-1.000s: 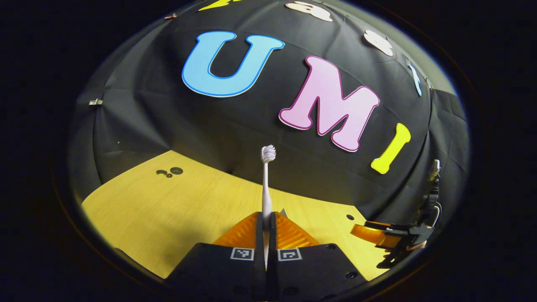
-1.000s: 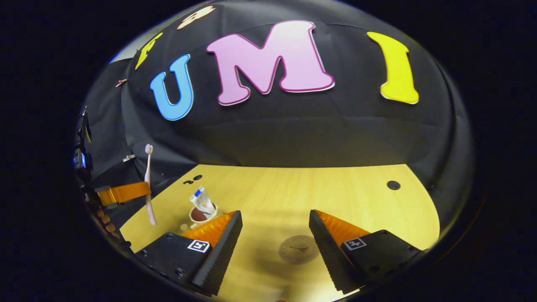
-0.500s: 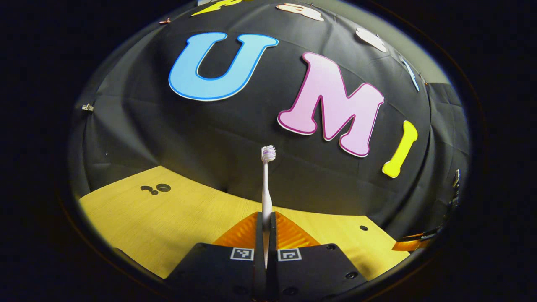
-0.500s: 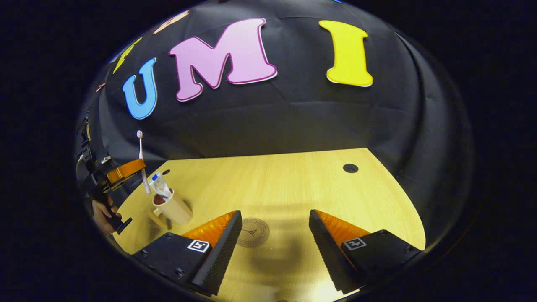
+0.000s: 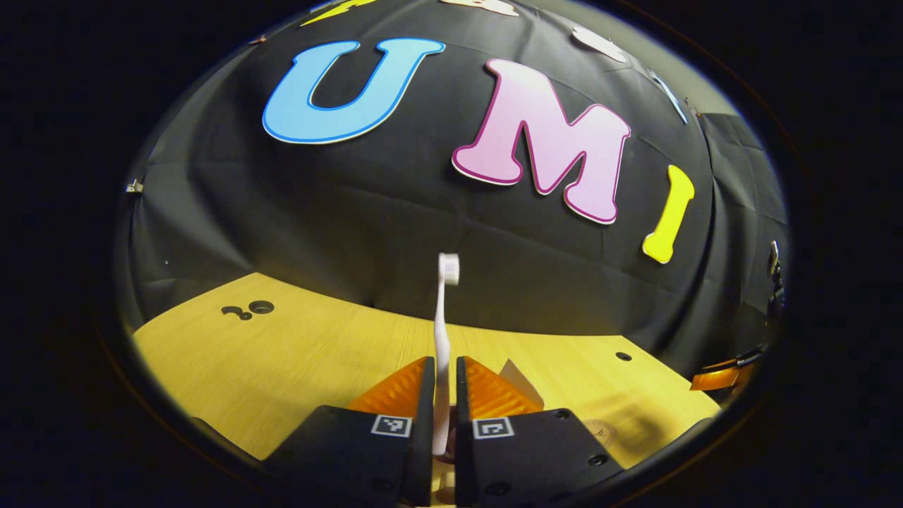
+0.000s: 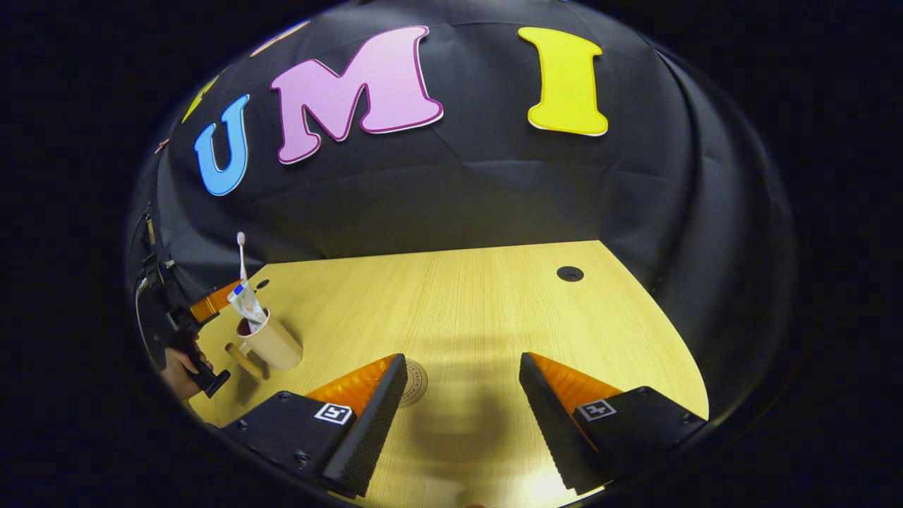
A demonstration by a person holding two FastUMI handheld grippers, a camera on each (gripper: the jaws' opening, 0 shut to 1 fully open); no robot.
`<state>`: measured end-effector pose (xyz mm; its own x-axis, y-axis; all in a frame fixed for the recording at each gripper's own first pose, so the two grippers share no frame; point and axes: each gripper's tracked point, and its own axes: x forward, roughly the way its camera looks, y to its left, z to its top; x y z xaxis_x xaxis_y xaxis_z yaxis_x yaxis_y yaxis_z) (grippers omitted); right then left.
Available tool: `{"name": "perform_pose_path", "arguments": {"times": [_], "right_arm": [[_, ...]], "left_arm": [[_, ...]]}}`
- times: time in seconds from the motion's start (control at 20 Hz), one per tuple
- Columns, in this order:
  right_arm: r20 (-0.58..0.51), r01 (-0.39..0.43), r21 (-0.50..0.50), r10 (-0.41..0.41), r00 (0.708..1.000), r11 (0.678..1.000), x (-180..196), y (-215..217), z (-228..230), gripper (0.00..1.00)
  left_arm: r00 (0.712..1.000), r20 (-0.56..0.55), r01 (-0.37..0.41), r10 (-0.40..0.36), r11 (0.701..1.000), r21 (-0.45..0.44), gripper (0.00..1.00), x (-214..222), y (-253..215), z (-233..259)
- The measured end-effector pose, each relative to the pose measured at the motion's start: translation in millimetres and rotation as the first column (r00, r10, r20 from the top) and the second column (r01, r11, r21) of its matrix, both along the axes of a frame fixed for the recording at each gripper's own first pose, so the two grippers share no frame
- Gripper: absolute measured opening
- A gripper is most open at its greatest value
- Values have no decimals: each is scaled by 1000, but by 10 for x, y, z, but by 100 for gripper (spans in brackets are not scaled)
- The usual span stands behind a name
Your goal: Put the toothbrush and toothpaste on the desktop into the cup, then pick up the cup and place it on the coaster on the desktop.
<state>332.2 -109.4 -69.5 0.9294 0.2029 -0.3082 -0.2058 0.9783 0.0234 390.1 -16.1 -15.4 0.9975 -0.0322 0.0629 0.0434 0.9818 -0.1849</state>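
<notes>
- Left gripper view: the left gripper (image 5: 441, 395) is seen at the bottom with its jaws parted by a narrow gap; the slim white toothbrush (image 5: 443, 331) is stood upright in that gap, bristled head at the top; whether both fingers are pressing on the handle cannot be told.
- The pale yellow wood-grain desktop (image 5: 296, 353) is spread beneath; a white flat corner, taken to be the toothpaste tube (image 5: 520, 379), is glimpsed just right of the fingers; part of the round printed coaster (image 5: 600, 429) is made out low on the right.
- The right gripper (image 5: 726, 374) is caught at the far right edge.
- Right gripper view: the right gripper (image 6: 462, 416) is held wide open above the desktop (image 6: 480, 303), nothing between its fingers.
- The beige handled cup (image 6: 271, 344) is stood at the left; the white toothpaste tube (image 6: 247, 302) is leaned inside it; the toothbrush (image 6: 242, 257) is held upright over the cup; whether its lower end is inside cannot be told.
- The left gripper (image 6: 211, 305) is seen just beside the cup, gripped by a hand (image 6: 182, 367).
- The coaster (image 6: 413, 381) is lain flat, partly hidden behind a finger, apart from the cup.
</notes>
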Motion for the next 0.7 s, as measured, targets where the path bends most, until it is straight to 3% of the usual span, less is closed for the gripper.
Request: {"name": "perform_pose_path", "arguments": {"times": [0.05, 0.2, 0.3, 0.4, 0.55, 0.7], "right_arm": [[1, 0, 0, 0, 1000, 1000, -5, 6, 2, 98], [2, -5, 4, 5, 1000, 1000, -6, 24, 16, 98], [1, -5, 10, 5, 1000, 1000, -18, 3, 29, 98], [-1, -4, 12, 4, 1000, 1000, -48, -49, 36, 98], [-7, -6, 17, 6, 1000, 1000, -85, -130, 49, 98], [-4, -32, -5, 32, 999, 999, -142, -184, 62, 98]], "left_arm": [[1000, -1, 10, -10, 1000, 5, 14, -35, -24, 9], [1000, -13, 15, -15, 1000, -3, 77, -203, -10, 56], [999, -44, 21, -22, 1000, -15, 90, -346, 33, 51], [995, -100, 21, -22, 1000, -13, 97, -476, 63, 0], [975, -222, 18, -7, 999, 45, 97, -649, 133, -141], [932, -362, 41, -31, 999, 20, 98, -734, 63, -320]]}}
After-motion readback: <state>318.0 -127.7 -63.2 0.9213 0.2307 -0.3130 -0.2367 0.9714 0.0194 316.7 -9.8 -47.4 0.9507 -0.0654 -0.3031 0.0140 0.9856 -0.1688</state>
